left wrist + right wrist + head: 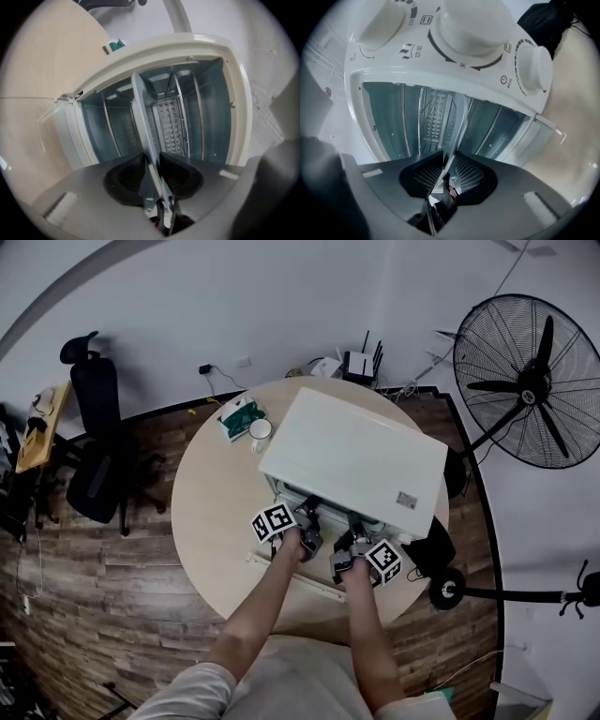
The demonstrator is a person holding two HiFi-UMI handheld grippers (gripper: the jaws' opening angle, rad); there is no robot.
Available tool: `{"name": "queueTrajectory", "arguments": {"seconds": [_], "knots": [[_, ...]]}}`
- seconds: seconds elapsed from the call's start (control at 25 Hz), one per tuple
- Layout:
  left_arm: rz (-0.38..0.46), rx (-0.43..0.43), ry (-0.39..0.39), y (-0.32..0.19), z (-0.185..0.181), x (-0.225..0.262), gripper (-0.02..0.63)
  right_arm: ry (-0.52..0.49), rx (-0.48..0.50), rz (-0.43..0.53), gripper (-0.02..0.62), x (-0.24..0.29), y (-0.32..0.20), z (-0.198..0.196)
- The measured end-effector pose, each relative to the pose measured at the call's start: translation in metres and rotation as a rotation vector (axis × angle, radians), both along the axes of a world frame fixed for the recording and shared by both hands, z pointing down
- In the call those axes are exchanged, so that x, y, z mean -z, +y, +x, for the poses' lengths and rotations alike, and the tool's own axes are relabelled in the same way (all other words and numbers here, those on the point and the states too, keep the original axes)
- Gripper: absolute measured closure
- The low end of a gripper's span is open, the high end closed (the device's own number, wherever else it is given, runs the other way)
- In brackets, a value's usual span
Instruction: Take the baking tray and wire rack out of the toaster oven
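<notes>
Left gripper [151, 159], right gripper [449, 157] both tight on baking tray [140, 108] rim — toaster oven [356, 456] mouth open, Chinese knob print [415, 47].

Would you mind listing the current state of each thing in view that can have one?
toaster oven door: open, folded down.
baking tray: in the oven, front rim clamped on both sides.
wire rack: in the oven, untouched.
left gripper: shut on the baking tray.
right gripper: shut on the baking tray.
floor fan: blades look motionless.
</notes>
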State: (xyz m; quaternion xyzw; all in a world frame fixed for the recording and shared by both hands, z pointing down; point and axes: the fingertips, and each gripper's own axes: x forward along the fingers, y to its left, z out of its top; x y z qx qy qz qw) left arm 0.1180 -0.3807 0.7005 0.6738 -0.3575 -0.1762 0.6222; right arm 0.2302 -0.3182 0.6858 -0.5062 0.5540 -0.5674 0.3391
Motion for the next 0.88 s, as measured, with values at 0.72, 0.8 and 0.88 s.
{"name": "queueTrajectory", "arguments": {"seconds": [0.72,0.8,0.88], "knots": [[-0.035,-0.04,0.016,0.03,-0.013,-0.004,0.46,-0.011,0.078,0.02,0.511,-0.001,0.03,-0.015],[-0.033,-0.039,0.015,0.034,-0.015,-0.004,0.46,-0.016,0.08,0.013,0.512,-0.001,0.034,-0.017],[-0.032,-0.038,0.013,0.036,-0.016,-0.003,0.46,-0.015,0.085,0.01,0.511,0.0,0.037,-0.018]]}}
